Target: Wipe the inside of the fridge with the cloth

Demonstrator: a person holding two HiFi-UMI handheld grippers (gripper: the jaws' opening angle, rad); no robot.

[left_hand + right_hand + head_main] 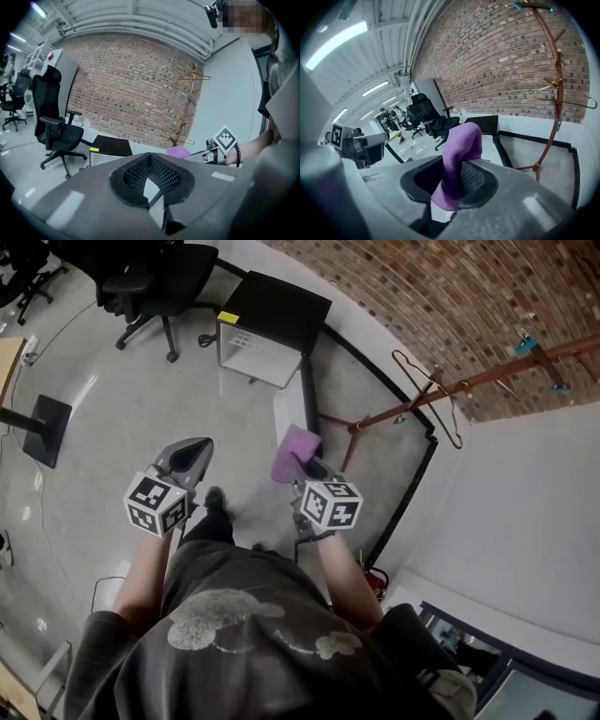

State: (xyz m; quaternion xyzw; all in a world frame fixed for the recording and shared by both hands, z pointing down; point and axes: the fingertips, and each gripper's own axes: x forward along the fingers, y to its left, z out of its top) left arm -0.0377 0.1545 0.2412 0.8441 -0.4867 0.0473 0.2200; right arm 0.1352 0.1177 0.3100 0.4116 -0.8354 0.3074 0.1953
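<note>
Going by how everything is held, the wiping hasn't been started yet. The purple cloth [458,161] is pinched in the right gripper [307,468], whose fingers [477,180] are closed tight on the cloth's middle, so one bunched end sticks up past the tips and a shorter bit hangs below. That's probably done on purpose: a loose wad is left out front to be pressed against a surface. The left gripper [192,454] is carried empty. Its fingers [136,176] are drawn together with nothing between them, so it's likely being kept free for a door or for steadying something. Both grippers are held at about waist height over the bare floor [112,418], well apart from the small black-topped box [277,306] ahead by the brick wall, which is taken to be the fridge. A pale, gridded front can be seen on it, and a white panel [287,409] near it might be its open door, but that can't be told for sure. A coat rack [441,388] and an office chair [159,277] are also parked nearby. A walk up and a crouch will probably be needed before the cloth can be put inside.
</note>
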